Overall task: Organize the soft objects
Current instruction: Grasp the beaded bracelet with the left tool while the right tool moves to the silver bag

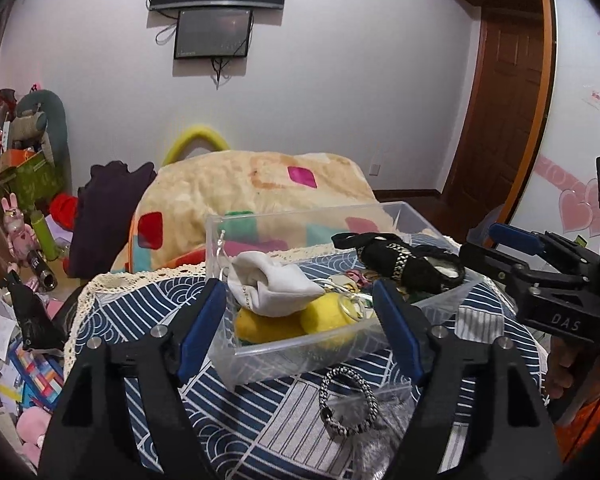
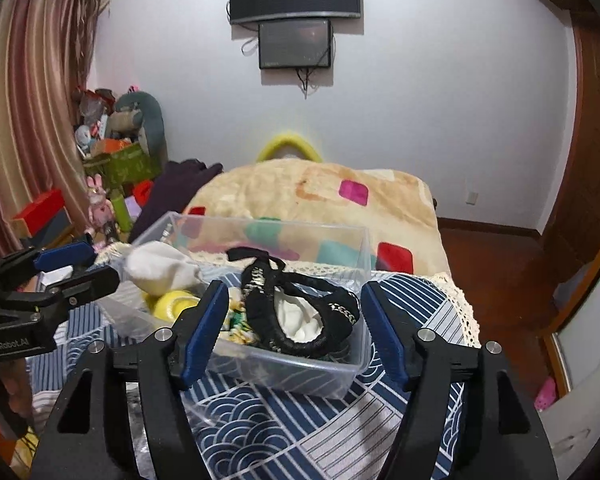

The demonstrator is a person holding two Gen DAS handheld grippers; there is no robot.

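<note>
Both my grippers, left (image 1: 300,320) and right (image 2: 294,332), gape wide, holding nothing. Beyond them the bin (image 2: 300,376) holds a black pouch (image 2: 300,312), white cloth (image 1: 272,284) and yellow plush (image 1: 324,314); a bracelet (image 1: 348,400) lies before it.

The left gripper (image 1: 300,320) is pointing forward with its blue-padded jaws standing wide apart, nothing between them; the right gripper (image 2: 294,328) is pointing forward likewise, jaws spread wide and gripping nothing; the two are sitting side by side, near each other, each showing at the edge of the other's view; bare fingers (image 1: 560,376) are wrapping the right gripper's handle.
</note>
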